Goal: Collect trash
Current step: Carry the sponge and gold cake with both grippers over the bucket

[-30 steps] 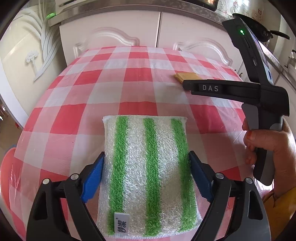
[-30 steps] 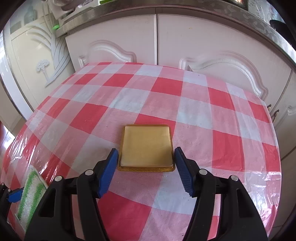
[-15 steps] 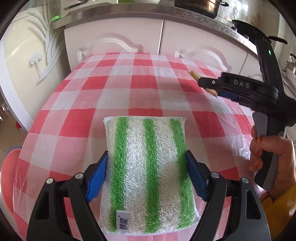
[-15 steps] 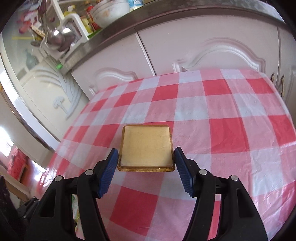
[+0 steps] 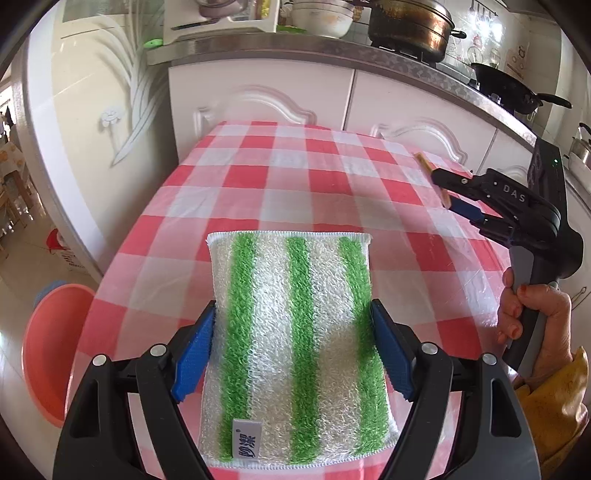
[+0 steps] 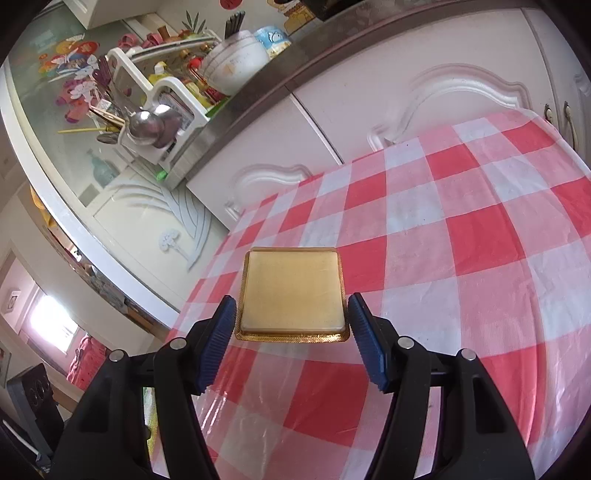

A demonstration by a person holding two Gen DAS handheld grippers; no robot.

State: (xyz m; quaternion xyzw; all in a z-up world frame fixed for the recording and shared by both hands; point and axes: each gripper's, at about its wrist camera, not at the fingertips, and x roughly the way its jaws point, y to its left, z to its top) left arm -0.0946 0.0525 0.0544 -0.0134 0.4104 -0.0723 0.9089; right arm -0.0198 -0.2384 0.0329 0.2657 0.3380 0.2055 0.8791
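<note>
A white cloth pad with green stripes (image 5: pixel 291 266) is clamped between the blue pads of my left gripper (image 5: pixel 292 306), held just above the red-and-white checked table (image 5: pixel 295 184). My right gripper (image 6: pixel 291 302) is shut on a flat square golden tray (image 6: pixel 291 284), its pads against the tray's two sides. In the left wrist view the right gripper (image 5: pixel 445 190) hovers over the table's right side, with the golden tray (image 5: pixel 423 160) seen edge-on and tilted. A person's hand (image 5: pixel 532 306) grips its handle.
A pink basin (image 5: pixel 51 347) stands on the floor left of the table. White cabinets (image 5: pixel 277 99) run behind the table. Their counter carries a large pot (image 5: pixel 406 22), a black wok (image 5: pixel 506 85) and a dish rack (image 6: pixel 159 103).
The left jaws narrowed onto the striped cloth, then lifted it and drew back. The right gripper rose with the golden tray and rolled, so the counter now tilts across its view.
</note>
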